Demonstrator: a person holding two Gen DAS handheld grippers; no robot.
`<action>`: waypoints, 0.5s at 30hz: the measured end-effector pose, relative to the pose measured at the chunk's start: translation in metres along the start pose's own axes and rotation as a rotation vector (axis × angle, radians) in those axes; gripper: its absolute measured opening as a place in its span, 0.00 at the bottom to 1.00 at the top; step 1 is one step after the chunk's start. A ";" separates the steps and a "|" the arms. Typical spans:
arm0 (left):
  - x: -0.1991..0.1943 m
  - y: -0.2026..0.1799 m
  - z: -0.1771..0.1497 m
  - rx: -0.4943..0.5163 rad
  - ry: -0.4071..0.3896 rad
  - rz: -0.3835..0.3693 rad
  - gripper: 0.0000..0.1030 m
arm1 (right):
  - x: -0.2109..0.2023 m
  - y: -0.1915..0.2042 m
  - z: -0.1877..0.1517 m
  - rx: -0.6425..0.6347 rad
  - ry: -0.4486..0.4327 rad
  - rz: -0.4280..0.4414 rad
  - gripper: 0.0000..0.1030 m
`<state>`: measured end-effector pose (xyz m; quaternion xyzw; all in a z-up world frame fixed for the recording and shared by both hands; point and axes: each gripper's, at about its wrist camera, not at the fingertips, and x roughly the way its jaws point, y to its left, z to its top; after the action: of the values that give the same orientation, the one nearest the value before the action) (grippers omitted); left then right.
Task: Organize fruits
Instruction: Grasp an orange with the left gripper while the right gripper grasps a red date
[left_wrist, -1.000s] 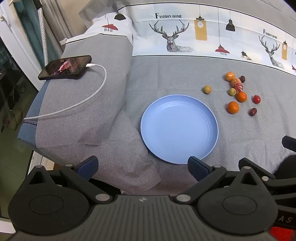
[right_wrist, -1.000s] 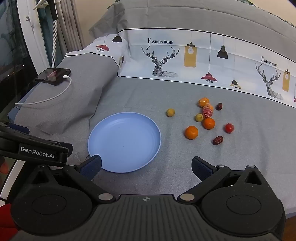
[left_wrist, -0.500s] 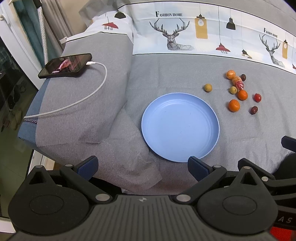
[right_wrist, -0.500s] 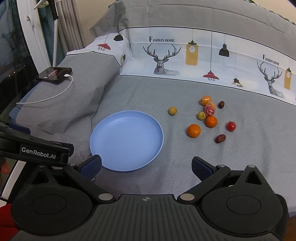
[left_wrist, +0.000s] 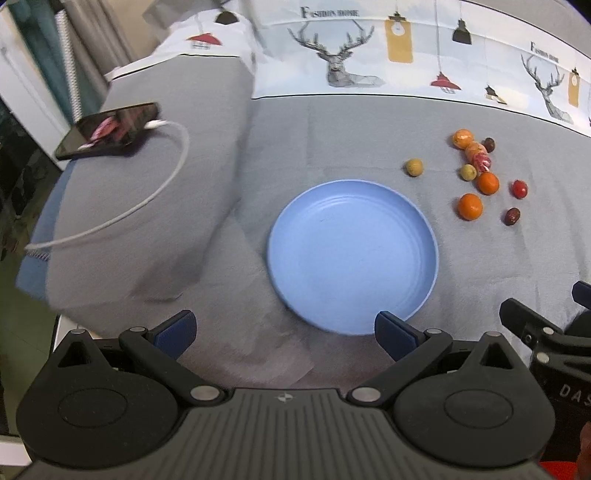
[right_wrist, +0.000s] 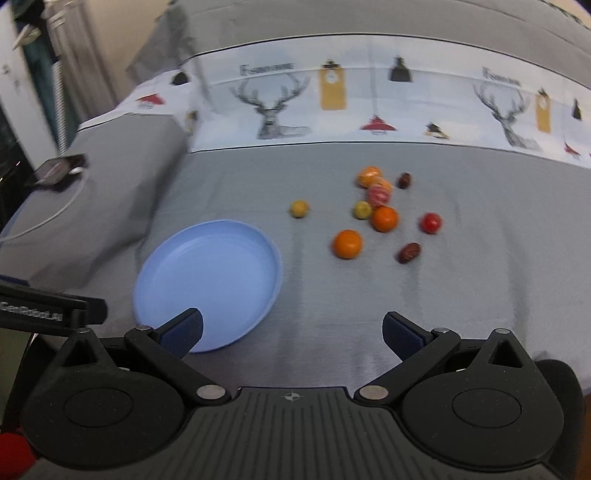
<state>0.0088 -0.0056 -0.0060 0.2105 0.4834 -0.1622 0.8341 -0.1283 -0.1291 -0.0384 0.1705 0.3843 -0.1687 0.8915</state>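
An empty blue plate (left_wrist: 352, 254) (right_wrist: 207, 280) lies on the grey bedsheet. Several small fruits lie loose to its right: an orange (left_wrist: 470, 206) (right_wrist: 347, 243), a second orange (left_wrist: 488, 183) (right_wrist: 385, 218), a yellow-green fruit (left_wrist: 414, 167) (right_wrist: 298, 208), a red tomato (left_wrist: 519, 188) (right_wrist: 430, 222) and a dark date (left_wrist: 512, 216) (right_wrist: 409, 252). My left gripper (left_wrist: 284, 332) is open and empty at the plate's near edge. My right gripper (right_wrist: 291, 332) is open and empty, short of the fruits, with its left finger over the plate's rim.
A phone (left_wrist: 109, 130) on a white charging cable (left_wrist: 147, 199) rests on a raised grey pillow at the left. A deer-print sheet (left_wrist: 369, 55) runs along the back. The bed's edge drops off at the left. The right gripper's body (left_wrist: 546, 339) shows at the left view's right edge.
Both grippers have moved forward over the bed. The right gripper has moved closer to the fruits, which now look larger. Both stay open; nothing was picked up.
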 end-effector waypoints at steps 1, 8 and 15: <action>0.003 -0.004 0.005 0.007 0.004 -0.013 1.00 | 0.004 -0.006 0.001 0.014 -0.017 -0.012 1.00; 0.033 -0.044 0.054 0.049 0.025 -0.152 1.00 | 0.040 -0.062 0.012 0.095 -0.092 -0.154 1.00; 0.077 -0.123 0.100 0.222 0.028 -0.233 1.00 | 0.099 -0.111 0.020 0.040 -0.107 -0.248 0.99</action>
<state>0.0613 -0.1671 -0.0531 0.2462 0.4953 -0.3073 0.7744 -0.0996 -0.2527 -0.1182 0.1303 0.3510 -0.2941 0.8794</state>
